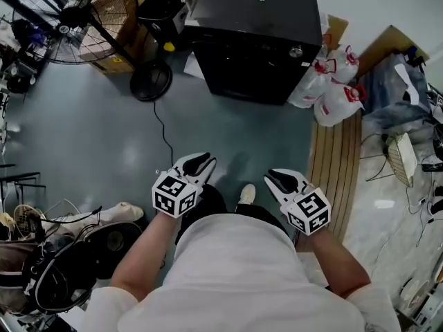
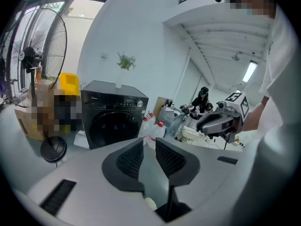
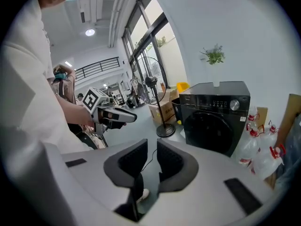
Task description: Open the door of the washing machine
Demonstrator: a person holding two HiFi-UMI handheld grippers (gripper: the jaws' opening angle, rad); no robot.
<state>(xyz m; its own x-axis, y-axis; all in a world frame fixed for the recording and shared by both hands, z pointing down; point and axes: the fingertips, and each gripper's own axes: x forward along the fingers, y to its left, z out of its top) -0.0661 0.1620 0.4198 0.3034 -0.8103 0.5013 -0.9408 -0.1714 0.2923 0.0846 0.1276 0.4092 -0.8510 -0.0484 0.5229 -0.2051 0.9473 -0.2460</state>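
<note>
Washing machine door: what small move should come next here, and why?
Probably a step forward, carrying the left gripper and right gripper toward the washing machine. Its door is shut, a stretch of floor lies between it and both grippers, and both pairs of jaws stand apart with nothing between them, so neither looks within reach yet.

Premises are presenting as a workshop or test hall, not a home. A washing machine (image 1: pixel 256 40) is standing loose on a bare grey floor (image 1: pixel 83 137) at the far wall. A large pedestal fan (image 1: pixel 69 19) and cardboard boxes (image 3: pixel 157 111) are crowding its left, and filled plastic bags (image 1: pixel 336 92) are lying at its right. Tall windows (image 3: pixel 141 36), strip lights (image 2: pixel 249 71) and exposed ceiling pipes (image 3: pixel 117 13) are running overhead. A loose cable (image 1: pixel 163 133) is trailing across the floor.
</note>
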